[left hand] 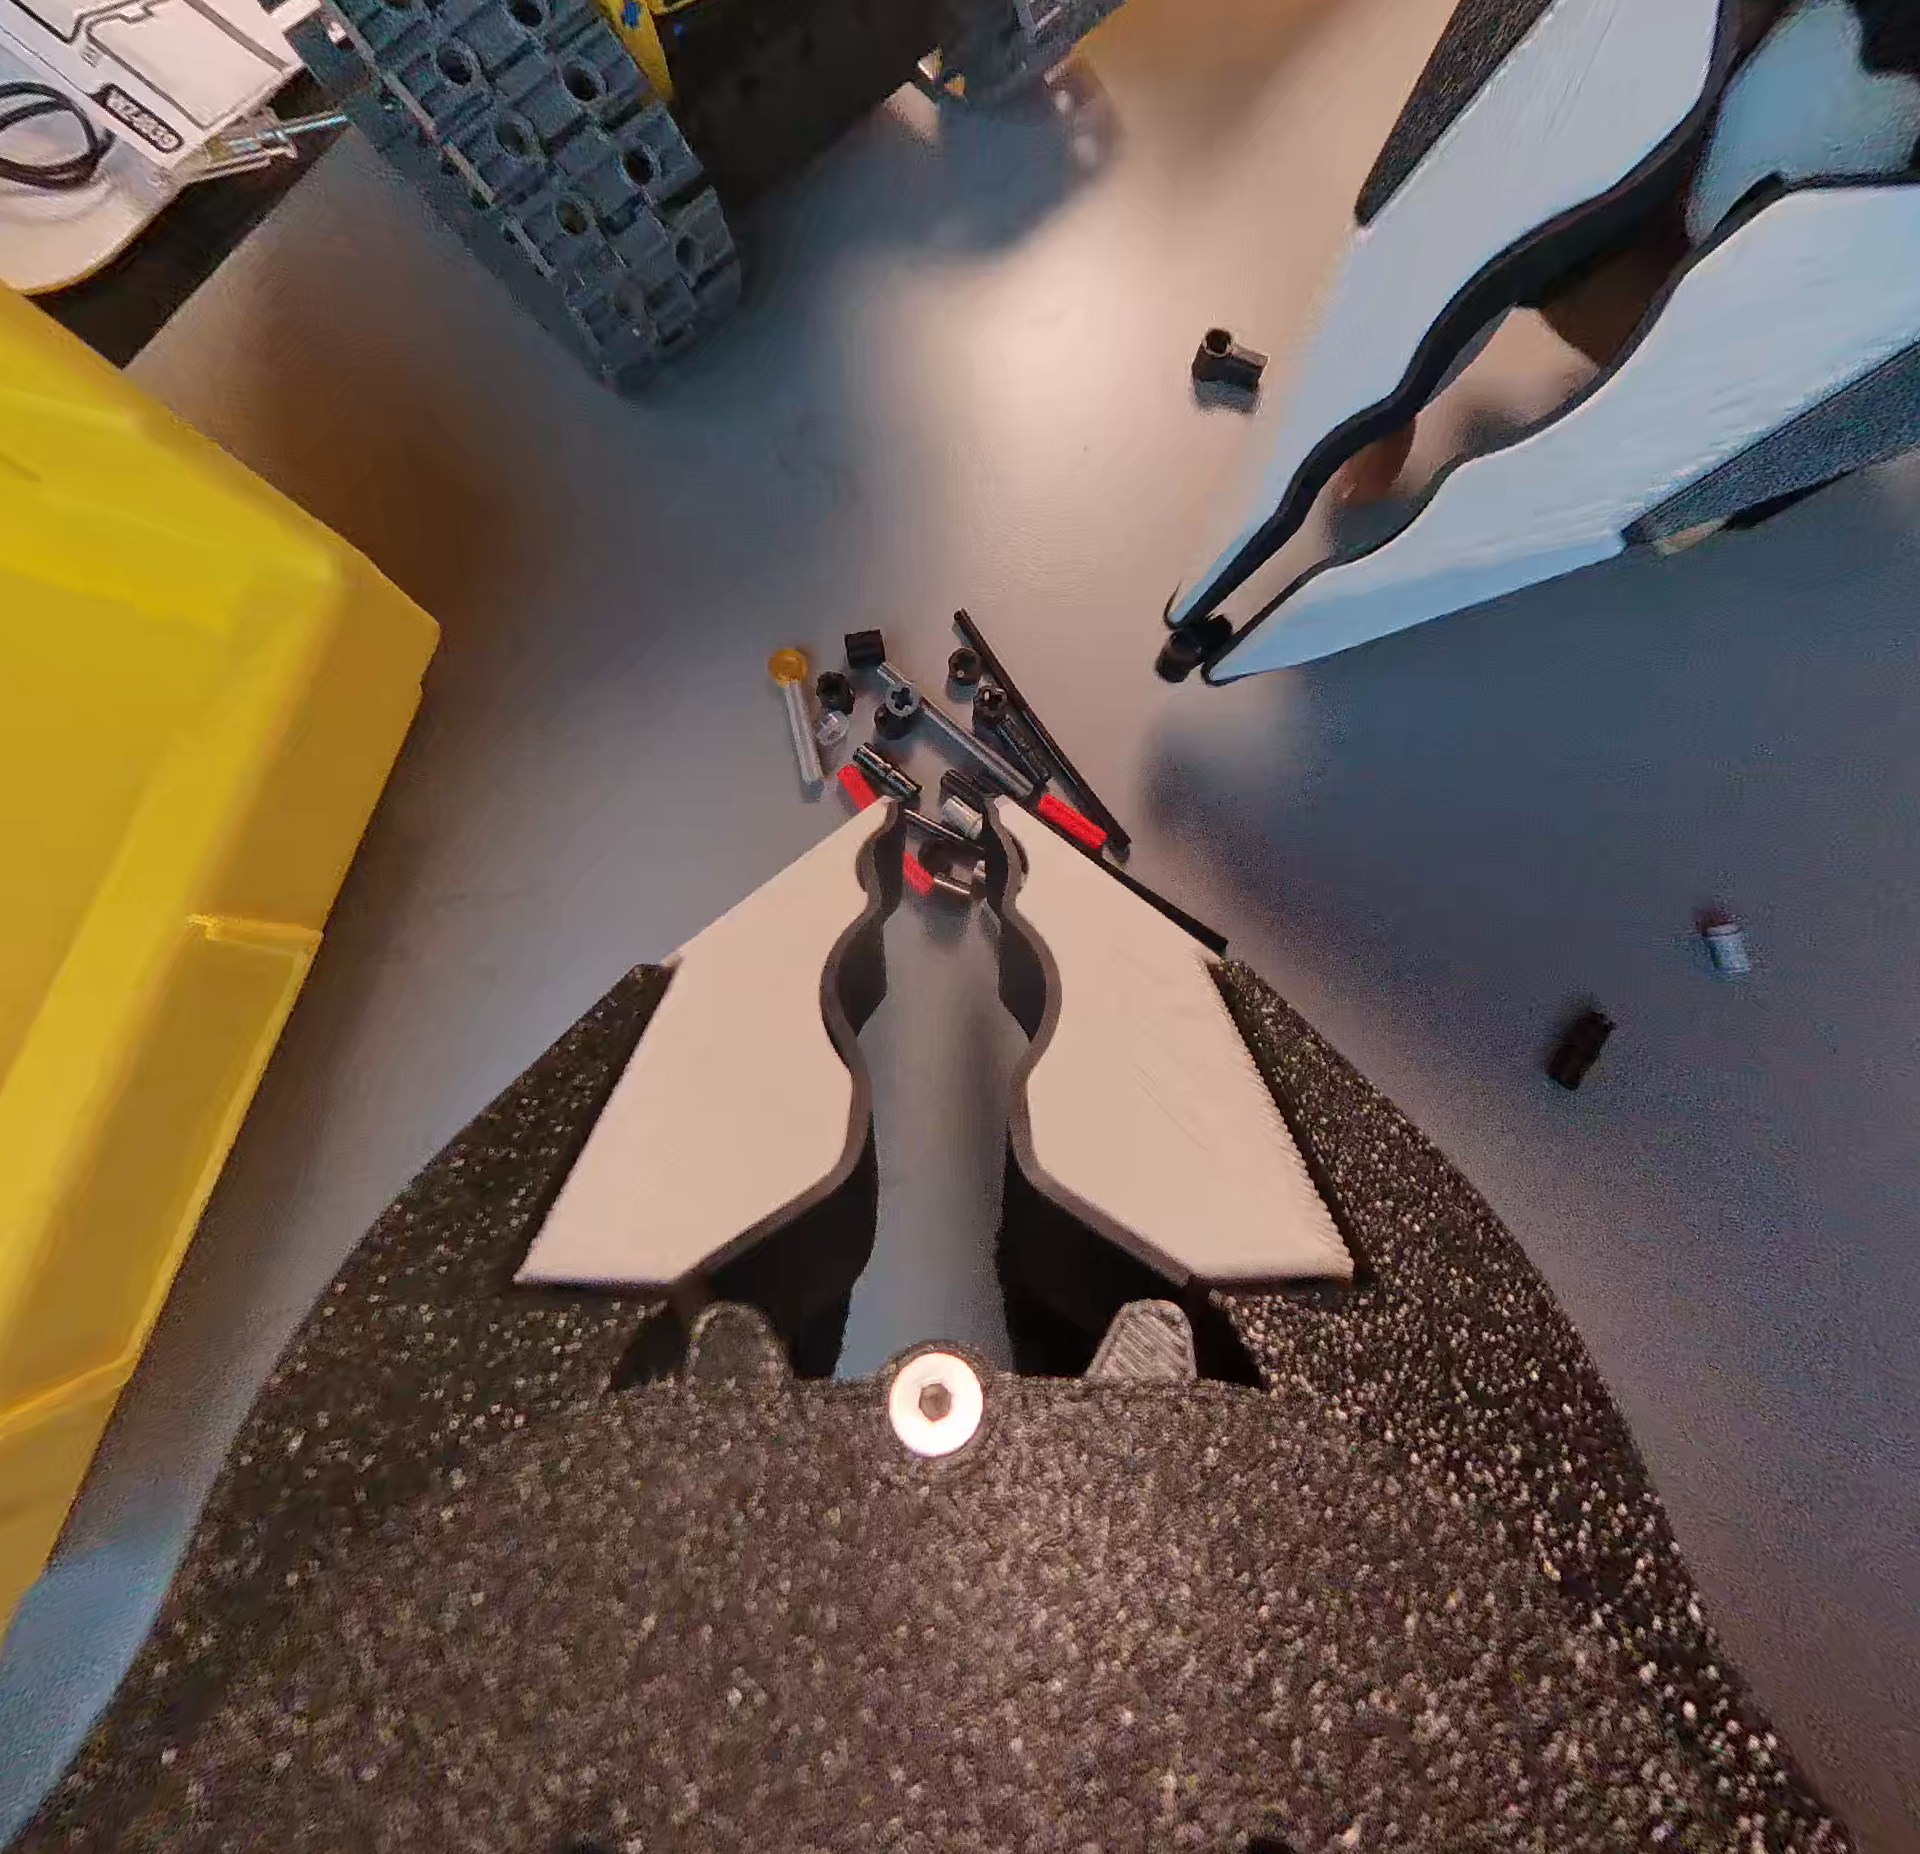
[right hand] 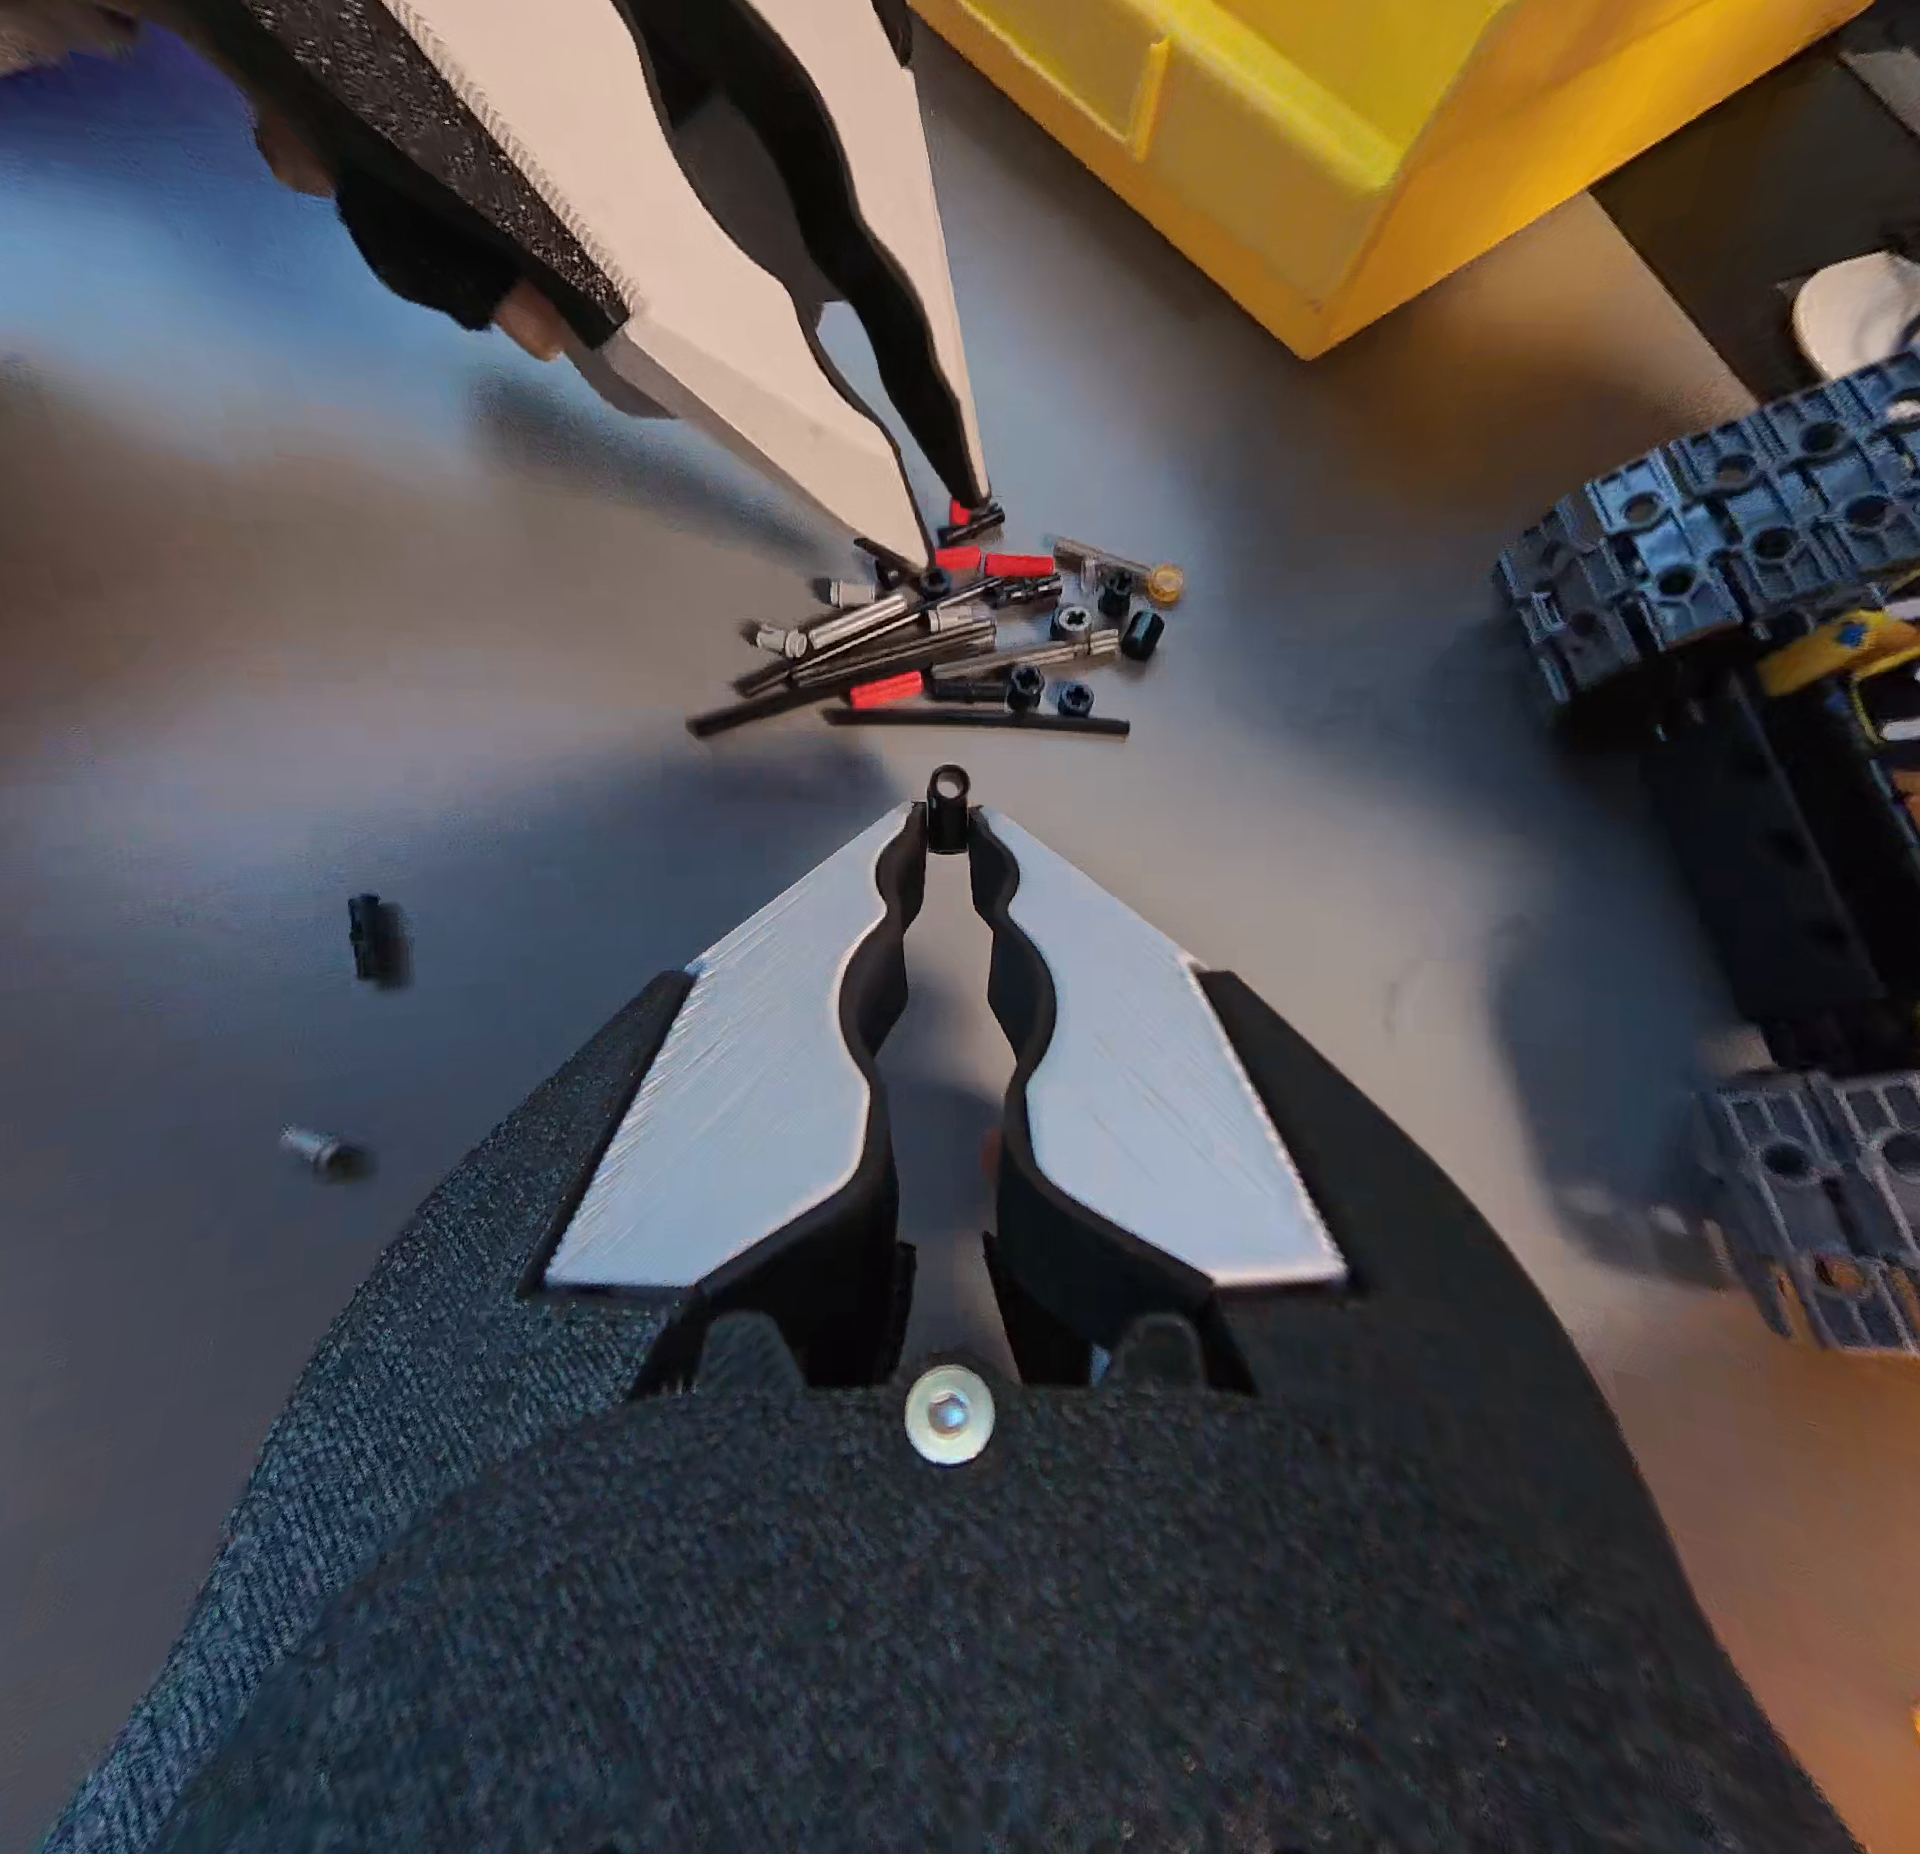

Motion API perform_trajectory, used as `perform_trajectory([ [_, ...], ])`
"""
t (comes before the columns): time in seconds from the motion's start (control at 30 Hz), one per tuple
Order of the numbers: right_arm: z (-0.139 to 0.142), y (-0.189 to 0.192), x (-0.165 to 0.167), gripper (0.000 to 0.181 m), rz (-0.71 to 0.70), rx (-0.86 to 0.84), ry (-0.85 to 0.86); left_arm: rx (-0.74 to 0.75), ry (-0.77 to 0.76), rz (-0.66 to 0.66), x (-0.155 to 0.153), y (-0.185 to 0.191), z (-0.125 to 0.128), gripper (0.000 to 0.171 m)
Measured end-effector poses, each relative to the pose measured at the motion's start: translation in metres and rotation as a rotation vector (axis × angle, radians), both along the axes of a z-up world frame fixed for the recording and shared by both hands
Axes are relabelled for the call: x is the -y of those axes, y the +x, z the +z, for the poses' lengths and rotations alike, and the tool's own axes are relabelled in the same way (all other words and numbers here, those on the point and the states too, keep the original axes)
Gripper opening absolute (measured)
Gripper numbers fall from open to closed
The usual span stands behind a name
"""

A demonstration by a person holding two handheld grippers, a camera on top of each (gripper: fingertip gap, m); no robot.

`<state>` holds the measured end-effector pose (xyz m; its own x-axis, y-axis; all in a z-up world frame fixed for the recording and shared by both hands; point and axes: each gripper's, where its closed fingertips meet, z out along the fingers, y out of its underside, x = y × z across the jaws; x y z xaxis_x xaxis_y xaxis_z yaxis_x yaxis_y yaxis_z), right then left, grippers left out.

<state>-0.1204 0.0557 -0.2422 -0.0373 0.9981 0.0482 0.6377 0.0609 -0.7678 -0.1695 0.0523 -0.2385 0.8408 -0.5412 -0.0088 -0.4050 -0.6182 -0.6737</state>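
A pile of small black, grey and red toy-building pins and axles (left hand: 935, 734) lies on the grey table; it also shows in the right wrist view (right hand: 935, 641). My left gripper (left hand: 940, 817) is open, with its tips down in the near edge of the pile, straddling a few short pins. In the right wrist view it (right hand: 951, 537) comes in from the upper left. My right gripper (right hand: 948, 817) is shut on a small black connector (right hand: 948, 791), held just above the table beside the pile. The left wrist view shows it (left hand: 1195, 651) at the right with the connector (left hand: 1179, 656).
A yellow bin (left hand: 156, 765) (right hand: 1299, 90) stands beside the pile. A tracked toy vehicle (left hand: 540, 142) (right hand: 1714, 557) is beyond it. Loose parts lie apart: a black pin (left hand: 1579, 1048) (right hand: 369, 937), a grey pin (left hand: 1725, 947) (right hand: 322, 1150), a black connector (left hand: 1226, 355). Some 6 cm of space lies between my two pairs of fingers.
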Motion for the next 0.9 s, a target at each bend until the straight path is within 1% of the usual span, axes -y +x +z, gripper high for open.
perform_trajectory([
  [0.03, 0.000, -0.005, -0.001, 0.010, -0.004, -0.003, 0.013, 0.016, 0.013, 0.002, -0.001, 0.000, 0.003, 0.015],
  [0.13, 0.007, -0.011, -0.011, 0.025, -0.052, -0.050, 0.070, 0.079, 0.061, -0.007, 0.000, 0.003, 0.019, 0.016],
  [0.17, 0.012, -0.007, -0.017, 0.032, -0.077, -0.072, 0.078, 0.091, 0.067, -0.023, 0.003, 0.005, 0.023, 0.016],
  [0.2, 0.018, 0.000, -0.024, 0.034, -0.104, -0.087, 0.081, 0.096, 0.067, -0.051, 0.009, 0.009, 0.026, 0.017],
  [0.27, 0.021, 0.022, -0.040, 0.035, -0.157, -0.068, 0.070, 0.110, 0.061, -0.155, 0.029, 0.027, 0.030, 0.018],
  [0.33, 0.009, 0.047, -0.051, 0.035, -0.183, 0.030, 0.033, 0.129, 0.041, -0.285, 0.054, 0.050, 0.028, 0.019],
  [0.37, 0.003, 0.056, -0.055, 0.034, -0.196, 0.057, 0.022, 0.125, 0.022, -0.333, 0.066, 0.059, 0.022, 0.020],
  [0.43, -0.008, 0.064, -0.055, 0.032, -0.200, 0.087, -0.026, 0.091, -0.024, -0.391, 0.081, 0.068, 0.008, 0.022],
  [0.5, -0.006, 0.061, -0.057, 0.029, -0.204, 0.073, -0.020, 0.071, -0.057, -0.428, 0.089, 0.075, -0.002, 0.022],
  [0.63, -0.012, 0.057, -0.057, 0.026, -0.188, 0.148, 0.013, -0.004, -0.102, -0.475, 0.097, 0.079, -0.016, 0.014],
  [0.7, -0.014, 0.057, -0.058, 0.021, -0.187, 0.179, 0.037, -0.024, -0.097, -0.489, 0.099, 0.080, -0.019, 0.000],
  [0.73, -0.014, 0.057, -0.056, 0.016, -0.182, 0.184, 0.025, -0.049, -0.099, -0.489, 0.099, 0.078, -0.021, 0.000],
  [0.8, -0.015, 0.056, -0.056, 0.013, -0.178, 0.188, 0.031, -0.041, -0.086, -0.471, 0.096, 0.075, -0.019, 0.000],
  [0.83, -0.014, 0.056, -0.056, 0.008, -0.172, 0.188, 0.039, -0.036, -0.072, -0.449, 0.092, 0.071, -0.018, 0.000],
  [0.9, -0.013, 0.051, -0.054, 0.008, -0.165, 0.162, 0.052, 0.010, -0.027, -0.394, 0.081, 0.062, -0.009, 0.000],
])
